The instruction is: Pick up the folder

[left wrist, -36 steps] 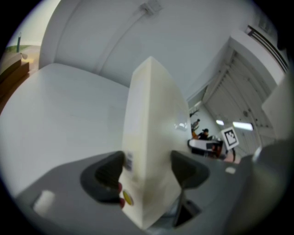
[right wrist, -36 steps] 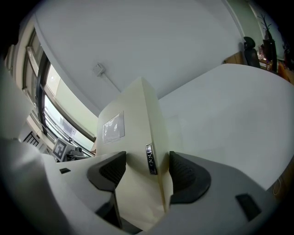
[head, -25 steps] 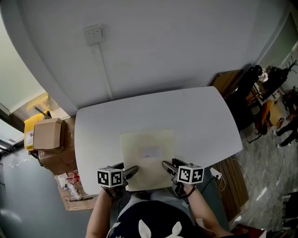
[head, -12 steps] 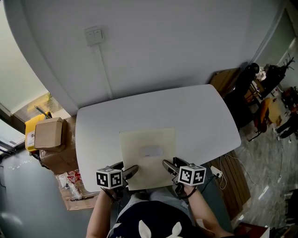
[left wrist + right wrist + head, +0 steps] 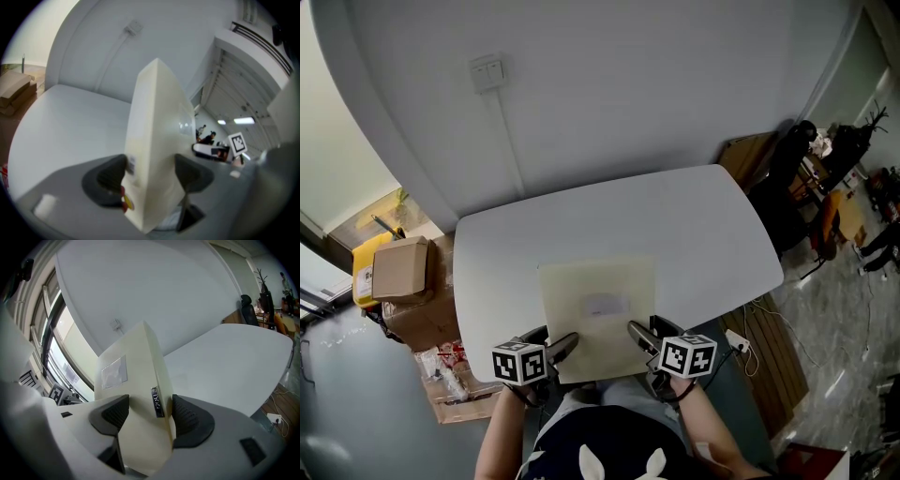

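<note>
The wide white rounded counter [image 5: 703,234] stretches away beyond both tongs, bare apart from the cream flat plastic box folder [image 5: 598,281], which reaches forward from the tongs with its near edge between them, at the counter's near rim. The left tongs [image 5: 149,174] have their dark pads pressed on the folder's near left corner, one pad on each face. The right tongs [image 5: 149,414] are clamped the same way on the near right corner, so neither pair has any free gap left. The grasp looks made, so the step in hand is probably the start of the lift. I cannot tell whether the folder's far end is clear of the counter. The next move calls for both tongs to rise together and level, so the wide folder does not twist or slide out of the corner grips. The left forearm [image 5: 501,433] and right forearm [image 5: 705,424] are tucked close to the body, angled slightly inward behind their tongs. A clear rectangular label pocket [image 5: 605,305] sits on the top face ahead of the tongs, midway between them. A small dark brand tag [image 5: 157,402] lies on the spine just beside the right pad, and a red and yellow sticker [image 5: 124,198] shows below the left pad.
</note>
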A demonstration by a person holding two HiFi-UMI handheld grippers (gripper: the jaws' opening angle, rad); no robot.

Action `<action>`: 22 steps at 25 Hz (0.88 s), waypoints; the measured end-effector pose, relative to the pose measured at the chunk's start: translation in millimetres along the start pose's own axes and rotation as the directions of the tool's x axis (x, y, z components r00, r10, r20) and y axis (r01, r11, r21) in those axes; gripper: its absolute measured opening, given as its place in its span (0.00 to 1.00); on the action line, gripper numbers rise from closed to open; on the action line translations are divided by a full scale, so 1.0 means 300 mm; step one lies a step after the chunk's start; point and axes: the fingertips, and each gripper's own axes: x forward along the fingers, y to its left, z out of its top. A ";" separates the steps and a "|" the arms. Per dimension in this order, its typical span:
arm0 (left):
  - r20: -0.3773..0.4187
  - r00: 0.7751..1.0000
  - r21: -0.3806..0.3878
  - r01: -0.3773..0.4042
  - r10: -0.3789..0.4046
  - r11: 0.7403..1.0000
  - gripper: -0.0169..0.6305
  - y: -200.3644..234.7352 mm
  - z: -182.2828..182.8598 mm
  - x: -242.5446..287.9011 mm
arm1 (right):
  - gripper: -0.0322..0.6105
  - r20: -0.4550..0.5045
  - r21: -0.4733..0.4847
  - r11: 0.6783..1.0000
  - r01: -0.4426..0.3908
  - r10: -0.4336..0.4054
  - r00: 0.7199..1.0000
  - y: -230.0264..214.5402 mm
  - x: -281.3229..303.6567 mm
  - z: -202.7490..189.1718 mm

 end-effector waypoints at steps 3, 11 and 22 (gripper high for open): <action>0.011 1.000 0.008 0.000 0.000 1.000 0.52 -0.014 0.005 -0.020 | 0.50 0.029 -0.002 1.000 -0.001 0.001 1.000 0.016 -0.019 0.004; 0.065 0.998 0.041 -0.005 0.002 0.999 0.52 -0.072 0.036 -0.071 | 0.50 0.115 -0.022 1.000 0.001 0.002 0.993 0.055 -0.085 0.041; 0.145 0.989 0.072 -0.016 0.006 0.997 0.53 -0.124 0.098 -0.117 | 0.50 0.187 -0.059 0.998 0.002 0.009 0.982 0.104 -0.138 0.107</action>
